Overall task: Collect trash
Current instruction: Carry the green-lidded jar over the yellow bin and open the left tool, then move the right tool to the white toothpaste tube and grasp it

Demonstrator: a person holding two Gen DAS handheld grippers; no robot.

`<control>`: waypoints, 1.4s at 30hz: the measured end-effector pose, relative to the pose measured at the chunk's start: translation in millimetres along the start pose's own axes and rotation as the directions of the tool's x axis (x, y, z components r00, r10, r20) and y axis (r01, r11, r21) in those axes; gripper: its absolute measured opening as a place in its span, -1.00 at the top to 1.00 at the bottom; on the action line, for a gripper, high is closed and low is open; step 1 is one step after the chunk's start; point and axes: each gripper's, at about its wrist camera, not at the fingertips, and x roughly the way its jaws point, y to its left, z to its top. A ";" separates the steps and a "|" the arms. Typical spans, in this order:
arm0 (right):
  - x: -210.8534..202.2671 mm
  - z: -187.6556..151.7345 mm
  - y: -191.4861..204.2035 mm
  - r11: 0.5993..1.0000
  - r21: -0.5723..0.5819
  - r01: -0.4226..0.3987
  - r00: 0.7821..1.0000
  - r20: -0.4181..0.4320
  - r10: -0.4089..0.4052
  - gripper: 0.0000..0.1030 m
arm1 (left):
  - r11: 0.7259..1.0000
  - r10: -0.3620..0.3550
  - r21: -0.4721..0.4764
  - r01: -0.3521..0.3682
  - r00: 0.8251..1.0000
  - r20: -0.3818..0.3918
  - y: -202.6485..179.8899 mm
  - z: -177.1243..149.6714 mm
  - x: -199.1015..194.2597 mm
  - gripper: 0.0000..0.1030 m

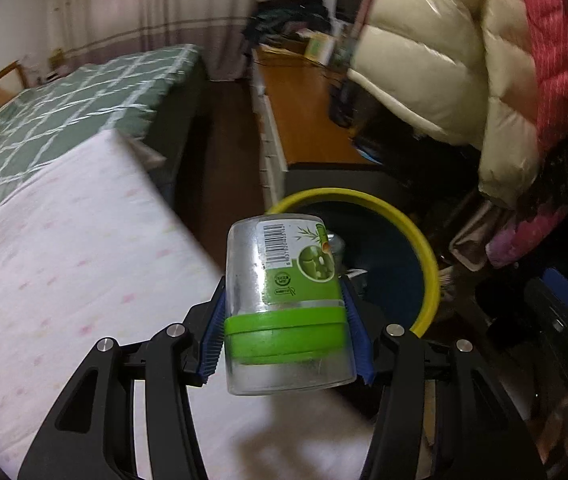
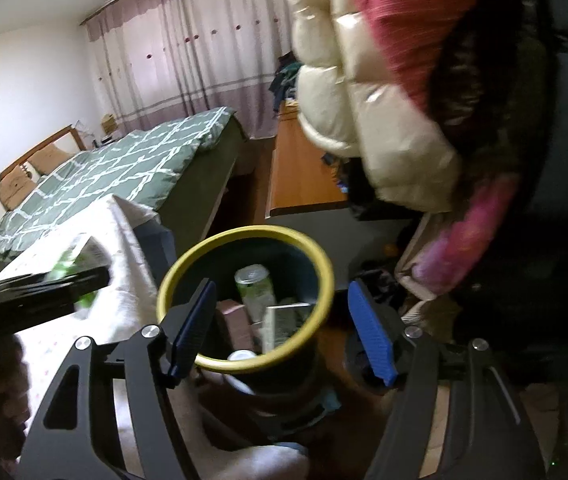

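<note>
My left gripper [image 1: 284, 320] is shut on a clear plastic jar [image 1: 279, 280] with a green lid band and a green bamboo label. The jar hangs in front of the near rim of a dark bin with a yellow rim [image 1: 424, 248]. My right gripper [image 2: 279, 316] stands open above that same bin [image 2: 316, 260], nothing between its blue pads. Inside the bin lie a clear bottle with a green label [image 2: 255, 292], a flat carton [image 2: 284, 320] and a can top [image 2: 241, 356]. At the left edge of the right wrist view the left gripper [image 2: 43, 284] shows as a dark blurred bar.
A white bed with faint pink spots [image 1: 63, 260] lies left of the bin. Beyond it is a bed with a green checked cover [image 1: 67, 108]. A wooden desk [image 1: 304, 112] stands behind the bin. Cream and pink puffy coats [image 1: 464, 60] hang at the right.
</note>
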 end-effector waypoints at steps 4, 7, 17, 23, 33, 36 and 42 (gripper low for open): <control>-7.2 0.1 -27.4 0.999 0.042 0.024 1.000 0.014 -0.025 -0.28 | 1.000 -0.022 0.008 0.022 0.999 -0.042 -24.2 18.7 38.2 -0.01; -8.6 2.1 -42.1 0.997 0.069 0.035 0.999 0.018 -0.037 -0.28 | 0.999 -0.044 -0.001 0.044 0.997 -0.068 -36.6 25.3 61.4 -0.02; -3.1 1.0 -43.2 0.996 0.078 0.037 0.999 0.011 -0.038 -0.30 | 0.998 -0.040 -0.052 0.040 0.999 -0.008 -22.4 25.8 52.8 -0.51; 5.7 -3.5 -20.3 0.999 0.050 0.003 1.000 -0.014 -0.002 -0.30 | 0.990 0.020 -0.139 0.001 0.989 0.150 49.2 -6.2 -45.0 -0.67; 21.8 -11.7 53.8 0.993 -0.065 -0.101 0.993 -0.072 0.097 -0.30 | 0.901 0.385 -0.326 -0.287 0.876 0.292 185.4 -118.5 -182.0 -0.76; 24.1 -9.9 77.3 0.986 -0.086 -0.146 0.987 -0.082 0.139 -0.30 | 0.828 0.511 -0.403 -0.390 0.820 0.258 232.6 -159.3 -210.3 -0.77; 28.8 -3.7 155.1 0.940 -0.177 -0.292 0.954 -0.119 0.274 -0.30 | 0.671 0.670 -0.535 -0.513 0.729 0.141 319.0 -231.0 -251.4 -0.77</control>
